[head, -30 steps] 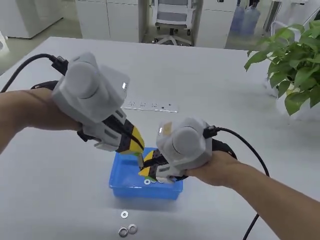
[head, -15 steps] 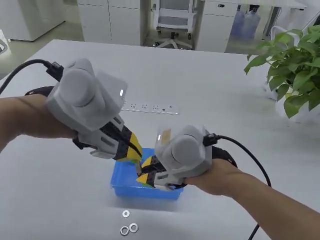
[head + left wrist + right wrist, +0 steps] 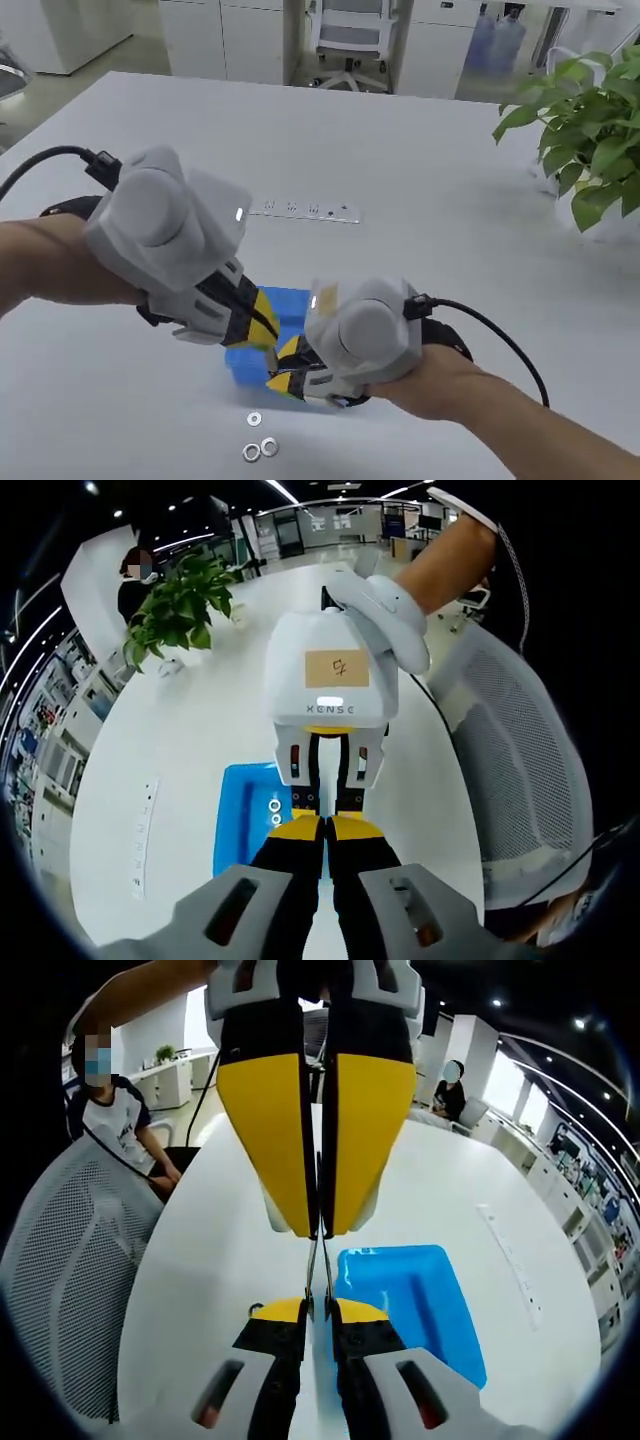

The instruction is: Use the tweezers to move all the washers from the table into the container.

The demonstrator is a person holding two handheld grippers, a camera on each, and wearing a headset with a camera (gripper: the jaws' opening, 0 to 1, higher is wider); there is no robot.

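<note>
My left gripper (image 3: 262, 325) and right gripper (image 3: 281, 372) meet tip to tip, both clamped on the tweezers (image 3: 317, 1260) beside the blue container (image 3: 288, 303). Three washers (image 3: 268, 447) lie on the table (image 3: 430, 190) near the container.

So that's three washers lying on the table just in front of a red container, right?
Not quite: the container is blue, not red, as the head view shows. The three washers do lie on the table just in front of it.
</note>
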